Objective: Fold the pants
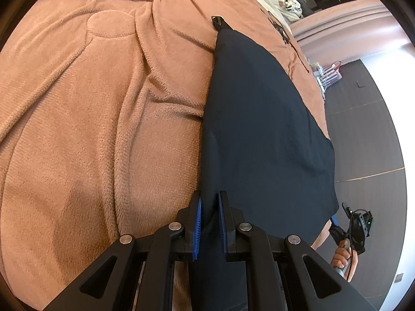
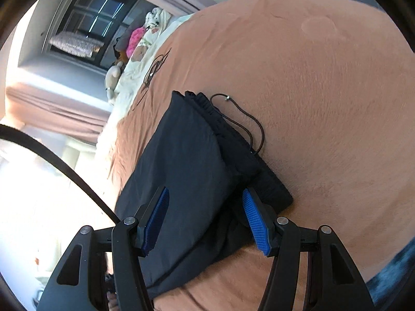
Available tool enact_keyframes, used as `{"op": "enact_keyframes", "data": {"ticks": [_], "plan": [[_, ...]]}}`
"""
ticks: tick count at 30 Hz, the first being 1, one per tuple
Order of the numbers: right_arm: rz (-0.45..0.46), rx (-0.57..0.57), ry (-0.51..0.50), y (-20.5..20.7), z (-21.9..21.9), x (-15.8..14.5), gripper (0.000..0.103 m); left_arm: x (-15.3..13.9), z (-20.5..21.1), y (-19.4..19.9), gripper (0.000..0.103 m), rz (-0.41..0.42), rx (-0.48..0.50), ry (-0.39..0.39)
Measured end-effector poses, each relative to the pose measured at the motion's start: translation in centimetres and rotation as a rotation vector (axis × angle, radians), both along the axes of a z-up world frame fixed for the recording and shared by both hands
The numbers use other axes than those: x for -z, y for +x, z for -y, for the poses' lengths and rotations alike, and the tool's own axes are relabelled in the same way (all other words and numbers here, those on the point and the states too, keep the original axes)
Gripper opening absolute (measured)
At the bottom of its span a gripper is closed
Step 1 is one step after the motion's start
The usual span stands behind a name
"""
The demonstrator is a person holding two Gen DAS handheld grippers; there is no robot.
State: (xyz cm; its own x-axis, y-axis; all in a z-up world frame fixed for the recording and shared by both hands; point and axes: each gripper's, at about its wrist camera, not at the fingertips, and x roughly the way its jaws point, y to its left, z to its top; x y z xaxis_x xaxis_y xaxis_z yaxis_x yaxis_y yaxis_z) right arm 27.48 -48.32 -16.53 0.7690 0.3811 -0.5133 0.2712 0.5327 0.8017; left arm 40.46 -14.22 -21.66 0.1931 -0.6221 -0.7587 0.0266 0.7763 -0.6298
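Dark navy folded pants (image 1: 262, 119) of smooth fabric lie on a plush tan fleece blanket (image 1: 90, 119), a thin black drawstring (image 2: 249, 121) looping beside the ribbed waistband. The left gripper (image 1: 209, 229) clamps a fabric fold; the right gripper (image 2: 205, 220) stands open over the pants, their lower edge hidden.

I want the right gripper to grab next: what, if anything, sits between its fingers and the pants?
Nothing visible. The right gripper is open, with the dark pants directly ahead on the brown blanket. The drawstring lies off to the side.
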Motion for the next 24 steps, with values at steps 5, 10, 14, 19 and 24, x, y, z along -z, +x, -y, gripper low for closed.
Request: {"op": "enact_keyframes", "data": {"ticks": [5, 10, 14, 19, 24], "plan": [[0.003, 0.034, 0.044, -0.1, 1.8, 1.7, 0.058, 0.1, 0.4, 0.0, 0.012, 0.003, -0.002, 0.007], [0.025, 0.114, 0.121, -0.4, 3.2, 3.6, 0.058, 0.0, 0.7, 0.1, 0.013, 0.006, -0.006, 0.006], [0.056, 0.191, 0.204, -1.4, 5.0, 4.9, 0.049, 0.0, 0.6, 0.0, 0.013, 0.007, -0.009, -0.001], [0.087, 0.216, 0.260, -3.0, 5.9, 5.8, 0.013, 0.0, 0.2, -0.3, 0.013, 0.013, -0.010, -0.004], [0.035, 0.188, 0.241, -4.2, 4.3, 6.8, 0.014, -0.1, 0.0, -0.6, 0.013, 0.013, -0.008, -0.001]]}}
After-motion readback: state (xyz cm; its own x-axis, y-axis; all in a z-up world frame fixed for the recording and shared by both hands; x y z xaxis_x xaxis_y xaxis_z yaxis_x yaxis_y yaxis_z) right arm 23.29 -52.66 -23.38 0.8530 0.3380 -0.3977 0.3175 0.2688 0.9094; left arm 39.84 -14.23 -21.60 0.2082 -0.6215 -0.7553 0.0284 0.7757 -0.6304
